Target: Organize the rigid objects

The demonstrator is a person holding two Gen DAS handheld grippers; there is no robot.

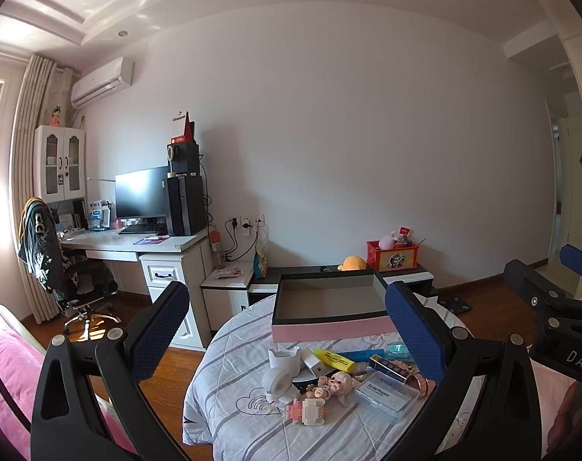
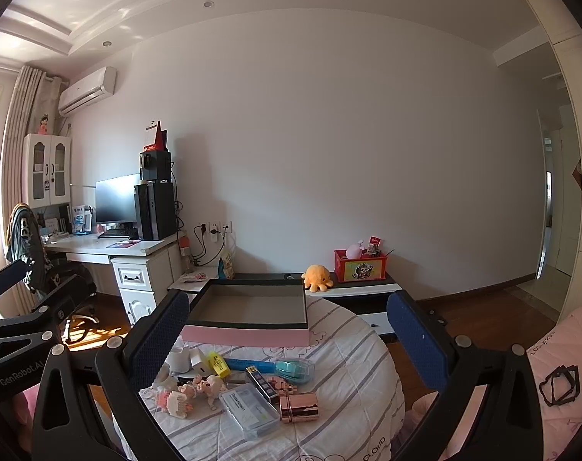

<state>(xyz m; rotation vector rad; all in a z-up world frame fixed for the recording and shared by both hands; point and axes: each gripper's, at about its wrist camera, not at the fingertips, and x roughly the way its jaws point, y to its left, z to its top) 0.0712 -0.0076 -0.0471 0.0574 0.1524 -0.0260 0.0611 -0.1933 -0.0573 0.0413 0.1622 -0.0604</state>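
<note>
Status: not begun, as far as can be judged. The box (image 2: 248,309), pink-sided with a dark rim, sits open at the far side of the round worktop (image 2: 352,376) and shows only bare grey floor inside.

Items outstanding, all loose on the striped cover in front of the box: white cup (image 2: 178,359), yellow highlighter (image 2: 218,364), blue ruler (image 2: 248,365), teal tape dispenser (image 2: 295,369), pig figurine (image 2: 208,386), block toy (image 2: 171,401), clear plastic case (image 2: 248,409), rose-gold tin (image 2: 299,407). They lie clustered, several touching or overlapping.

Left gripper (image 1: 287,330): jaws spread wide, nothing between them, raised over the near edge of the cluster. Right gripper (image 2: 287,334): jaws likewise spread and empty, held back from the items.

Assessment: every item remains to be moved into the box; none is gripped.
</note>
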